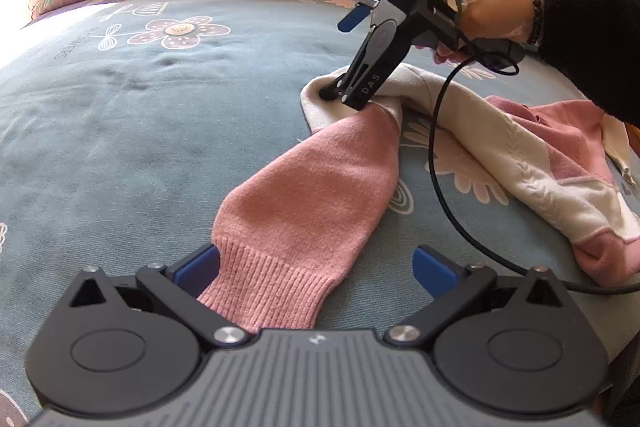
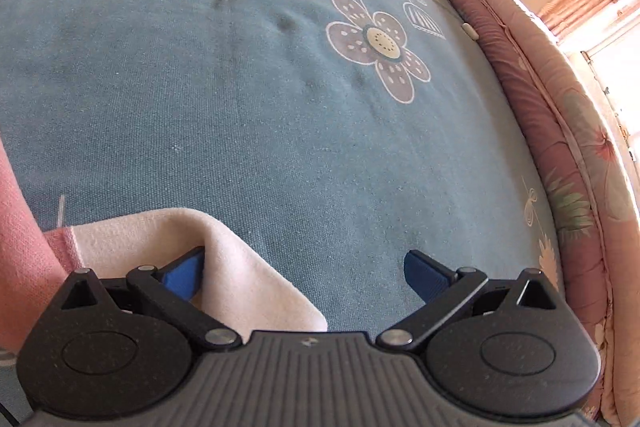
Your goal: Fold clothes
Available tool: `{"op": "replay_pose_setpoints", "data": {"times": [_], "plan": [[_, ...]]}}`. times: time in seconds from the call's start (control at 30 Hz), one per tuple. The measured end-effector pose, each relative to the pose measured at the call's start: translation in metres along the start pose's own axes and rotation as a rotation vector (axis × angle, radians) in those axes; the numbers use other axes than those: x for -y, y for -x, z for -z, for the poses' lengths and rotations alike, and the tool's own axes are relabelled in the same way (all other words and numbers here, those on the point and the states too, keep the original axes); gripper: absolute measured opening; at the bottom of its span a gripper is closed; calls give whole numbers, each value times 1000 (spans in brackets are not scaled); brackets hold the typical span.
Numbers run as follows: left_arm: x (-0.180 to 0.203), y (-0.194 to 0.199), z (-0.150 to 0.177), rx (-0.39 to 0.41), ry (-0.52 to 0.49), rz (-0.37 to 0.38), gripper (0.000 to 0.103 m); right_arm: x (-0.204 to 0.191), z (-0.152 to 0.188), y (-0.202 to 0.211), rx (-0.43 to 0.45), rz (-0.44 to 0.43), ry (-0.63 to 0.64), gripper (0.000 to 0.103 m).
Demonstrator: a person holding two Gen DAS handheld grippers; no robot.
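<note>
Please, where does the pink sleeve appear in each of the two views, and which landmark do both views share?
Left wrist view: the pink sleeve runs from bottom centre up to mid-frame, its cuff between the open left tongs.
Right wrist view: only a pink strip at the left edge, probably the sleeve.
Shared landmark: the purple flower on the sheet.

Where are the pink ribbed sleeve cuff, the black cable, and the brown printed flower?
pink ribbed sleeve cuff (image 1: 268, 287), left wrist view, ribbed band
black cable (image 1: 434, 147), left wrist view, mid-curve
brown printed flower (image 2: 378, 55), right wrist view, petal near centre
</note>
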State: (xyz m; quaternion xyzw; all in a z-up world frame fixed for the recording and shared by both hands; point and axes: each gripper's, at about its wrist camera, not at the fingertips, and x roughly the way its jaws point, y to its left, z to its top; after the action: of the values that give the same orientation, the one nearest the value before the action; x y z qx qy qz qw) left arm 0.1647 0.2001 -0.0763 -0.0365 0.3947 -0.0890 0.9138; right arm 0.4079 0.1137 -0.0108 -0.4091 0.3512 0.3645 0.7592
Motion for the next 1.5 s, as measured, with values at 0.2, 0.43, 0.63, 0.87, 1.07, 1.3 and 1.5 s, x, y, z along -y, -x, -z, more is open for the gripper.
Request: {"op": "replay_pose_setpoints", "data": {"times": [0.2,0.43,0.63,0.87,1.07,1.3,1.5], "plan": [[-4,3,-5,10,-11,-17,102,23,-1,-3,37,150,-125,103],[-27,-9,-7,-15,76,47,102,20,18,43,125,81,-241,103],[-63,-27,-7,-52,272,239,102,-12,41,92,178,-2,-277,103],[-90,-60,-41,-99,398,414,102,-46,62,118,220,-56,-312,103],[-98,-78,-41,-116,528,516,102,-54,75,132,231,-62,-351,103],[-107,-83,-26,-133,611,610,102,-46,113,143,206,-39,-437,103],[-109,-98,-45,-143,625,589,97,-41,131,147,194,-33,-514,103]]}}
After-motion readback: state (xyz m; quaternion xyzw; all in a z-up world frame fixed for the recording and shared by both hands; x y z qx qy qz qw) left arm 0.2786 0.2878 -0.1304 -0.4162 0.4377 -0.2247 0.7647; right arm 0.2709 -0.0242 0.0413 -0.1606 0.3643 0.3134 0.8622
